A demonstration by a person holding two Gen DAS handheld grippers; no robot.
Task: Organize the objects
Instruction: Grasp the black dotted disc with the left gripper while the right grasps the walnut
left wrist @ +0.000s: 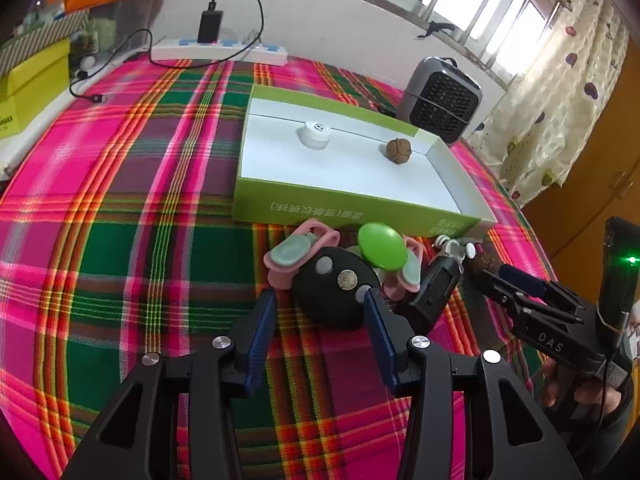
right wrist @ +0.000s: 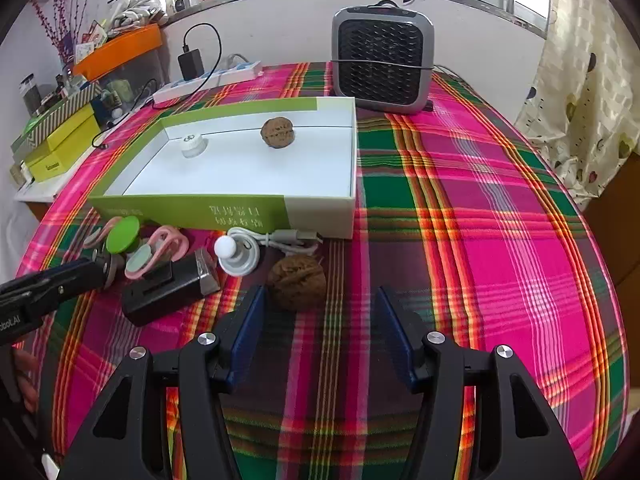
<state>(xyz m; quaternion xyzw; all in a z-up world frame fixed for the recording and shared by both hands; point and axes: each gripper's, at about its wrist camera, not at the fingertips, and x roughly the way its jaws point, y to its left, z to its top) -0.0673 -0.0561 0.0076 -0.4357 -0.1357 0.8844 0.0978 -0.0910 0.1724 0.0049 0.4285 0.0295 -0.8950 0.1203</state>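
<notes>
We see the shallow green-and-white cardboard box (right wrist: 320,208) lying open on the table, holding a small white round cap (right wrist: 193,145) toward its far left and one walnut (right wrist: 278,131) near its far wall, the two well apart. A second walnut (right wrist: 297,283) sits on the plaid tablecloth (right wrist: 500,240) outside the box, just ahead of our right gripper (right wrist: 320,320), whose jaws stand apart with nothing pressed between them. Our left gripper (left wrist: 320,320) is released too, its blue pads either side of the near edge of a black oval object (left wrist: 334,292) that carries a coin-like disc; we cannot tell whether they touch it.

The cloth is pink, green and orange. Behind the table run a white wall and a row of windows, with a patterned curtain (right wrist: 580,120) on the right.

In front of the box lie a green disc (left wrist: 380,246), pink clips (left wrist: 296,254), a black rectangular device (right wrist: 168,292) and a white bulb-shaped part with its cable (right wrist: 240,254). A grey fan heater (right wrist: 382,68) stands behind the box, a power strip (right wrist: 208,80) with a black charger by the wall, and yellow boxes (right wrist: 60,148) at the left.
</notes>
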